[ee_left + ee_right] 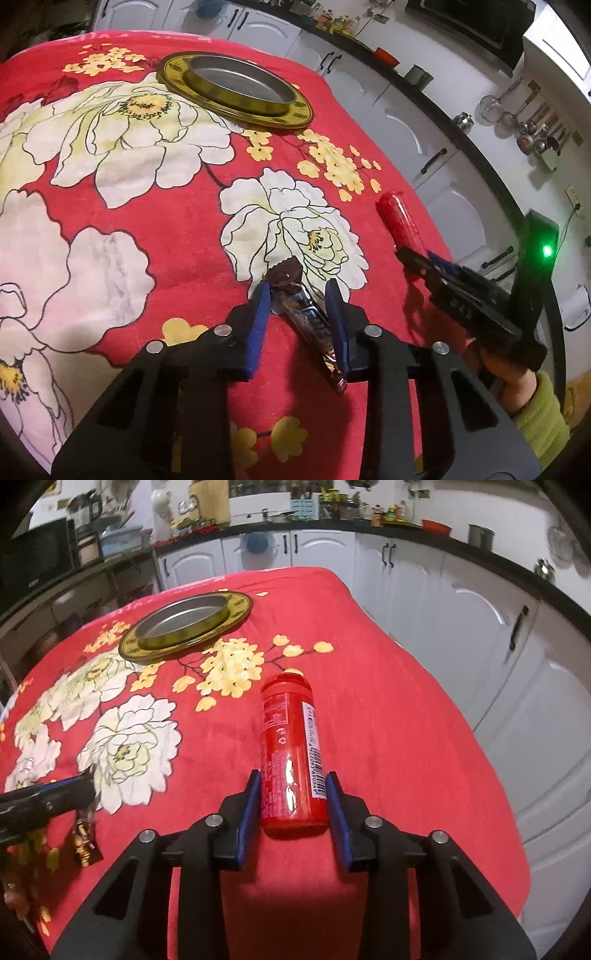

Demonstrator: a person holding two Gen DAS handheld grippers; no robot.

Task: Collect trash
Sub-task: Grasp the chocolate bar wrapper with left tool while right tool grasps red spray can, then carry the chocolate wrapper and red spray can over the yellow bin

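A dark candy bar wrapper (306, 317) lies on the red flowered cloth between the blue pads of my left gripper (298, 291), which is open around it. A red can (291, 749) lies on its side between the pads of my right gripper (291, 781), which is open with the pads close beside the can's near end. The can also shows in the left wrist view (400, 223), with the right gripper (424, 264) at its near end. The wrapper (85, 843) and the left gripper (55, 797) show at the left edge of the right wrist view.
A round yellow-rimmed metal tray (236, 92) sits at the far side of the table; it also shows in the right wrist view (188, 626). White kitchen cabinets (461, 602) and a dark countertop run behind and to the right. The table's right edge drops off near the can.
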